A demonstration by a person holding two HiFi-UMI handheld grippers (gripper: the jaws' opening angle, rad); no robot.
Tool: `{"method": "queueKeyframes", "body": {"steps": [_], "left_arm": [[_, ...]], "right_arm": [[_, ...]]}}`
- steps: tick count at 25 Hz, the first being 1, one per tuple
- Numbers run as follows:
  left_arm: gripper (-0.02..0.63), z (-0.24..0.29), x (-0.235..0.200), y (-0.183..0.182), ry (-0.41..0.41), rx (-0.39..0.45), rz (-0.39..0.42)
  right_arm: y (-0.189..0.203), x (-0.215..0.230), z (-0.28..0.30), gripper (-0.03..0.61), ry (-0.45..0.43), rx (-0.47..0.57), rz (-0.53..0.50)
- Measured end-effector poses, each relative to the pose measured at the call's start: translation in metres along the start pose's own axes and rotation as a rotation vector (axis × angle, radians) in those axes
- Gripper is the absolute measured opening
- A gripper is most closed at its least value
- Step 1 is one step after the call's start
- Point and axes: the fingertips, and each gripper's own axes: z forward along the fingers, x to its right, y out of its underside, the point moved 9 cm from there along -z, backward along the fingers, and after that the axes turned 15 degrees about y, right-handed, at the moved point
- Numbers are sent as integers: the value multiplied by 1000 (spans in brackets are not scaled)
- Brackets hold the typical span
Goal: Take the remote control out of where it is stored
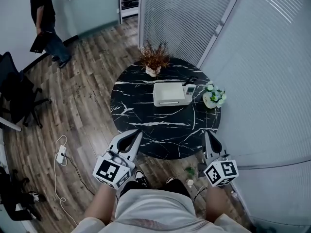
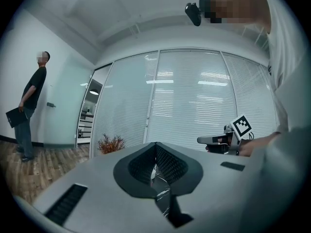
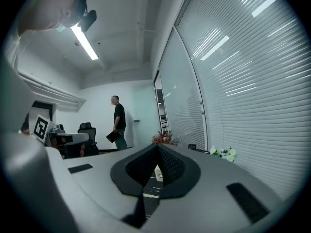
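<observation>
A white box (image 1: 169,94) sits on the round black marble table (image 1: 146,125). A pale remote control (image 1: 190,89) stands at the box's right end, in or against it. Both grippers hang at the table's near edge, well short of the box. My left gripper (image 1: 137,131) is shut and empty, its jaws meeting at the tip (image 2: 156,143). Over on the other side, my right gripper (image 1: 208,134) is also shut with nothing in it (image 3: 157,145). Past its jaws, the right gripper view shows the white box (image 3: 158,173).
A dried plant in a vase (image 1: 154,59) stands at the table's far edge and a pot of white flowers (image 1: 214,96) at its right. Glass walls with blinds close the right side. A person (image 1: 46,18) stands far left, with an office chair (image 1: 14,89) and a power strip (image 1: 61,154).
</observation>
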Motion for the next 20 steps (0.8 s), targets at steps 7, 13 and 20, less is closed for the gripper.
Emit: {"method": "queueKeyframes", "body": {"steps": [7,13,20], "left_arm": [[8,32,3,-3,-66,-19,20],[8,72,22,2,-172,-33,9],[8,100,24,13,-225,-36,-31]], "right_arm": [[1,33,38,12,-35,-9,6],[2,77,79,14,-99,-23,-34],[5,103,115,15,-93,-42,-66]]}}
